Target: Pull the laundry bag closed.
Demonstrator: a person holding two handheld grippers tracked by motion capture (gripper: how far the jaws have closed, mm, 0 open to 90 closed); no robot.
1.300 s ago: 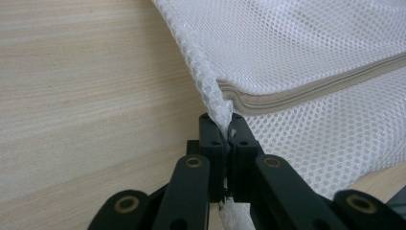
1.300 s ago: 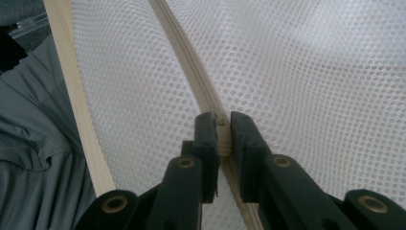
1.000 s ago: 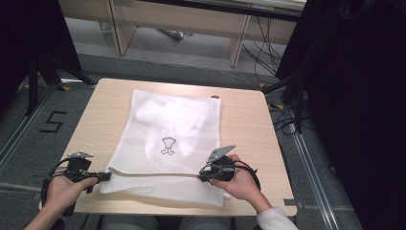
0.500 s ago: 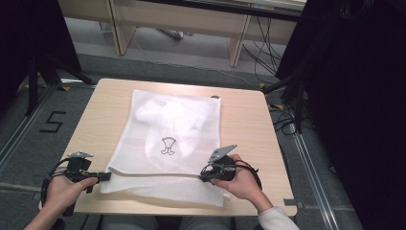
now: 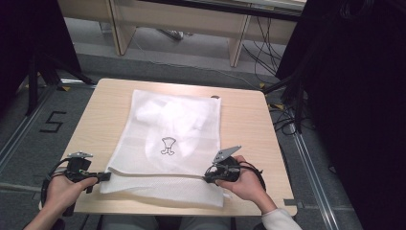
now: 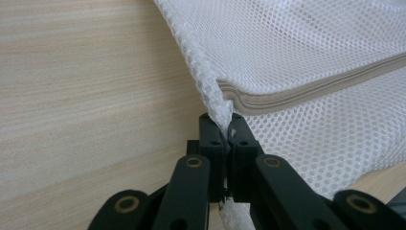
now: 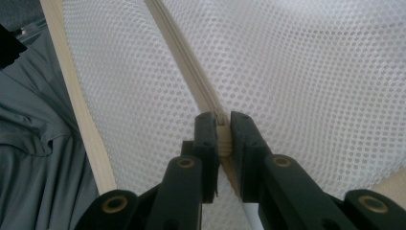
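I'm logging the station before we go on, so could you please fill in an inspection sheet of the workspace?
Surface: wooden table, bare around the bag.
Job's things: white mesh bag lying flat, zipper across its near end, white items inside, small black logo.
Clutter: nothing seen.
Grippers: left gripper shut on the bag's edge by the zipper's end; right gripper shut on the zipper.
Cables: a black one loops from each gripper; more trail on the floor behind.
Surroundings: grey floor marked with a 5, wooden desk legs behind, dark curtain at right.
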